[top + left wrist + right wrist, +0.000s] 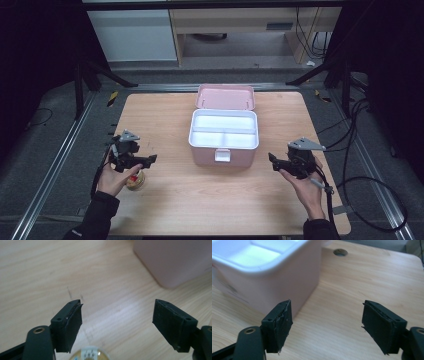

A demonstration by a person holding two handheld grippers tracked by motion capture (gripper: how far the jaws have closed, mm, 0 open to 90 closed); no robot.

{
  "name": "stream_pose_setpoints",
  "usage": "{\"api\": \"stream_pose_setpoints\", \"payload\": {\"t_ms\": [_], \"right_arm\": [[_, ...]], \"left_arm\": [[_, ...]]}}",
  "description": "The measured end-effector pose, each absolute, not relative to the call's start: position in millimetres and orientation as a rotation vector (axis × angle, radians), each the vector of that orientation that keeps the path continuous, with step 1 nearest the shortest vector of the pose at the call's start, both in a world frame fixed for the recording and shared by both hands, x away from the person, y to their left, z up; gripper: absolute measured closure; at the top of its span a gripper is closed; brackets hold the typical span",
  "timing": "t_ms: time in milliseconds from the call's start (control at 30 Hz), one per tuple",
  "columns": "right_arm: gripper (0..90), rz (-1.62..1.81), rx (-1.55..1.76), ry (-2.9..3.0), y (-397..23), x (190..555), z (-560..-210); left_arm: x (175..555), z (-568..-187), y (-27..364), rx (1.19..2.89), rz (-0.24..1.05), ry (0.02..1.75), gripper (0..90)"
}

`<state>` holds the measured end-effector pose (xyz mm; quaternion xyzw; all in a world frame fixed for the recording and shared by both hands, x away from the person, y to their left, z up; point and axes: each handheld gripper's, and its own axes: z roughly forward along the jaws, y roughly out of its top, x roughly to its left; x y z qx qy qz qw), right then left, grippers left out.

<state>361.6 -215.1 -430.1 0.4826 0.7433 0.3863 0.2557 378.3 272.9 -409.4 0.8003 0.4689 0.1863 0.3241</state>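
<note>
High view: pink box (223, 145) sits mid-counter (170, 200), lid flipped back, white tray inside bare. Left gripper (150, 160) held over a small round jar (135, 182) at the near left edge; right gripper (271, 159) hovers right of the box, holding nothing.

Left gripper view: jaws spread, nothing between them, jar lid (89, 353) low and just behind the fingertips. Likely next is picking the jar, so drop straight down, centre the jaws on it, squeeze across the body, not the lid rim.

Right gripper view: jaws spread and empty, box wall (274, 287) close ahead. Keep this one clear of the tray opening.
</note>
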Motion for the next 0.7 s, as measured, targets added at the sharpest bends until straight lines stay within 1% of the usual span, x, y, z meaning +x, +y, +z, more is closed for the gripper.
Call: {"api": "stream_pose_setpoints", "payload": {"t_ms": [133,200,367,533,633,700], "right_arm": [[28.2,1.096,1.279,2.018,-204,373,-418],[29.4,1.121,1.274,2.015,-197,381,-410],[33.2,1.168,1.26,2.016,-181,402,-394],[37.3,1.139,1.291,2.034,-171,421,-398],[42.6,1.122,1.308,2.072,-168,429,-405],[46.5,1.096,1.311,2.089,-166,431,-409]], "left_arm": [[389,-397,256,2.042,0.494,1.165,26.3],[395,-393,248,2.004,0.465,1.141,27.9],[409,-386,222,1.991,0.454,1.091,30.7],[423,-390,192,2.01,0.437,1.048,33.5],[432,-397,177,2.029,0.435,1.046,34.1],[438,-405,169,2.049,0.41,1.047,35.3]]}}
